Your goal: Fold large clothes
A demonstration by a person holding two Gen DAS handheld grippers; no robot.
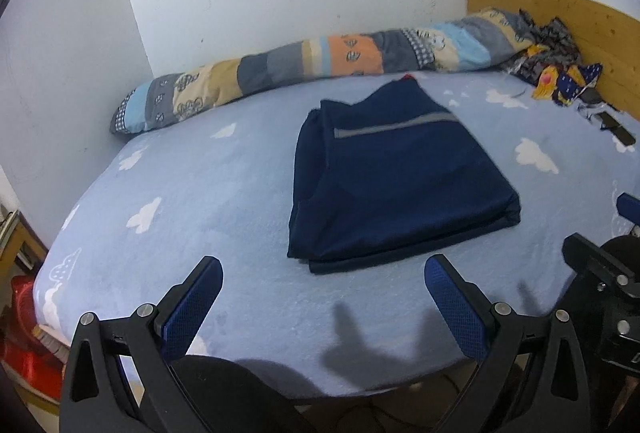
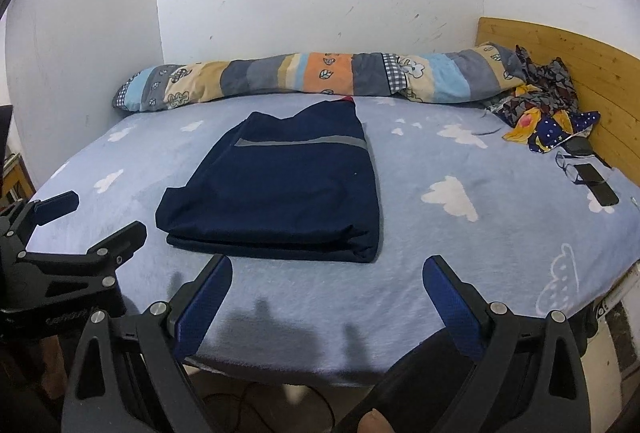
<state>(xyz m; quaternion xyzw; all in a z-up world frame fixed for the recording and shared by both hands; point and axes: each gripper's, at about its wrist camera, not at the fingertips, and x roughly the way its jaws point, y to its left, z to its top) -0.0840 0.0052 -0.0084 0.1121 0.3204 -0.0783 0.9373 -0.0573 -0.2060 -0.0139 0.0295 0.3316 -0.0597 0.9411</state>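
A navy garment with a grey stripe lies folded into a neat rectangle in the middle of the bed. My left gripper stands open over the near edge of the bed, short of the garment, with nothing between its blue pads. My right gripper is likewise open and empty, just in front of the garment's near fold. Each gripper shows at the side of the other's view: the right gripper and the left gripper.
A rolled patchwork quilt lies along the wall. Crumpled patterned cloth, glasses and a dark phone sit by the wooden headboard. A red object stands beside the bed at the left.
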